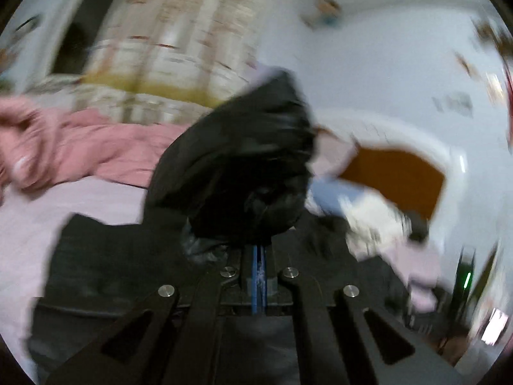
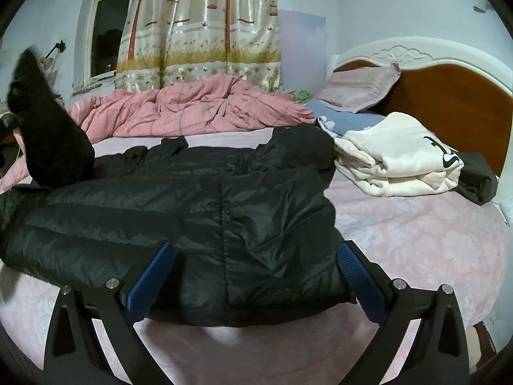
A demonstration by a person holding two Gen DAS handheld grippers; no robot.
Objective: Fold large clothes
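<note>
A black puffer jacket lies spread across the pink bed sheet. My right gripper is open, its blue pads on either side of the jacket's near hem, low over the bed edge. My left gripper is shut on a bunched part of the black jacket and holds it raised above the bed; that view is motion-blurred. The raised sleeve also shows at the far left of the right wrist view.
A rumpled pink duvet lies along the far side of the bed. A folded white garment on a dark one sits at the right near the pillows and the wooden headboard. A curtain and a window are behind.
</note>
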